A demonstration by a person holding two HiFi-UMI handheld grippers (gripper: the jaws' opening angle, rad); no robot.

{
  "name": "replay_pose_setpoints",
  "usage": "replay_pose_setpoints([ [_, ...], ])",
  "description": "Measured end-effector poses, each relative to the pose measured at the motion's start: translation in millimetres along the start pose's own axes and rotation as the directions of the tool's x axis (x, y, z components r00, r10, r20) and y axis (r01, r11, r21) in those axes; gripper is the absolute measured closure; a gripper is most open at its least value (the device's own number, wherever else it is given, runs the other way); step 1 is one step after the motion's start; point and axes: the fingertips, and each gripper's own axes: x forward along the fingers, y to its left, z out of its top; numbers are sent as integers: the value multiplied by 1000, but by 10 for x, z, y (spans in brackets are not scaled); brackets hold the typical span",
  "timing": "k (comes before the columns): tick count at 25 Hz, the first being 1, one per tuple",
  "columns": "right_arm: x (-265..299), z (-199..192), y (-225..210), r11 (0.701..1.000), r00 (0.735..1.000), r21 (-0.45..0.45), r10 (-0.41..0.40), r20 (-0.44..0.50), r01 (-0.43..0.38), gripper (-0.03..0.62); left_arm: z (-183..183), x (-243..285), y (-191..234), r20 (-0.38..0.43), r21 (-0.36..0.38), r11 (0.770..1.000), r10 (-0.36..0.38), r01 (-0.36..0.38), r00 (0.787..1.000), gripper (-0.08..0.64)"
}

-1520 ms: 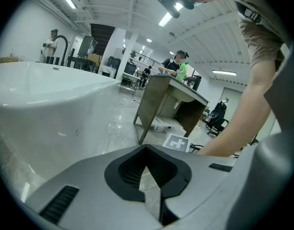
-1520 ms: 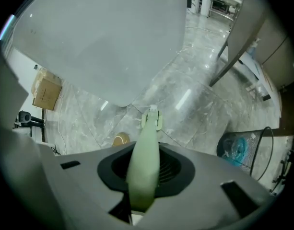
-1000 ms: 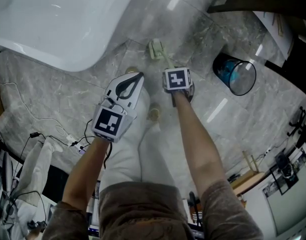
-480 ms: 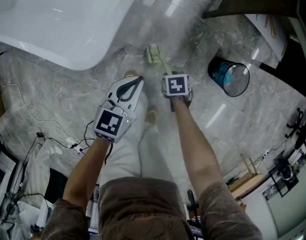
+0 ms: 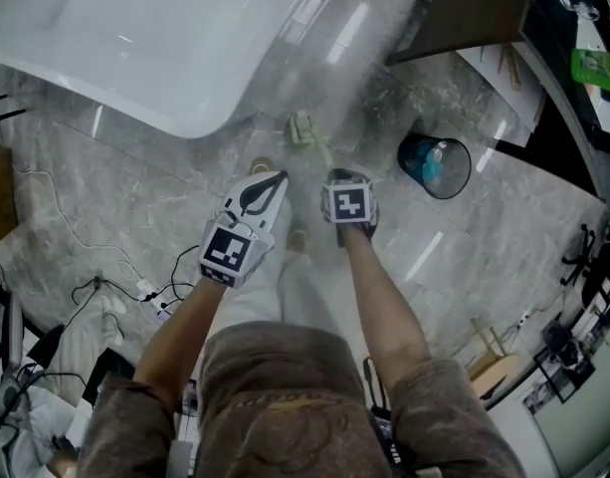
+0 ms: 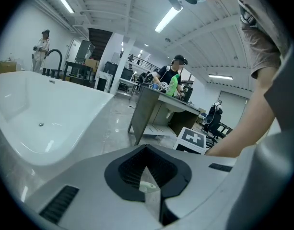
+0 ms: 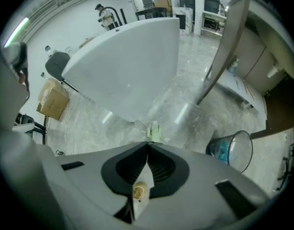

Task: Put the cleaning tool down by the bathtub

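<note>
Right gripper: jaws clenched, tips meeting, and nothing showed between the tips in its own view. Left gripper: likewise closed and empty, hanging just beside it.

The pale green brush-headed cleaning tool sat on the grey marble floor. Its head was near the curved end of the white bathtub, not touching. Its thin handle ran back under the right gripper, so contact there could not be confirmed.

Judgement: placement essentially done. The best retreat would be straight up and back along the handle line, with no sideways sweep, so the tool is not knocked.

Room:
- Open floor lay left of the brush head.
- The clear round waste bin with blue liner stood well apart to the right.
- The dark desk panel stood beyond.
- Loose cables lay behind-left.
</note>
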Motion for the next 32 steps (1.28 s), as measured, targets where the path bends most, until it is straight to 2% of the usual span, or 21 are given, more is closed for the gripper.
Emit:
replay_pose_setpoints([
  [9,-1102,162,414,996,987,-26,86,135,-83,586,462,-538,-419,18,30,1000,1,-2,1000,554],
  [13,-1640,238,616,989,967,-23,148,207,-146,586,680,-788,-580,26,6,1000,5,-5,1000,554],
  [17,-2154,269,788,980,939,-58,199,280,-190,586,881,-1062,-703,28,-9,1000,10,-10,1000,554],
  [24,-2989,282,1054,966,871,-155,256,419,-208,586,1189,-1476,-897,44,11,1000,-7,6,999,554],
  [29,-3571,231,1387,944,795,-253,317,517,-212,586,1416,-1764,-1174,82,59,997,-52,47,995,554],
  [32,-3911,192,1640,921,739,-331,367,565,-204,586,1536,-1947,-1360,110,101,992,-92,81,990,554],
])
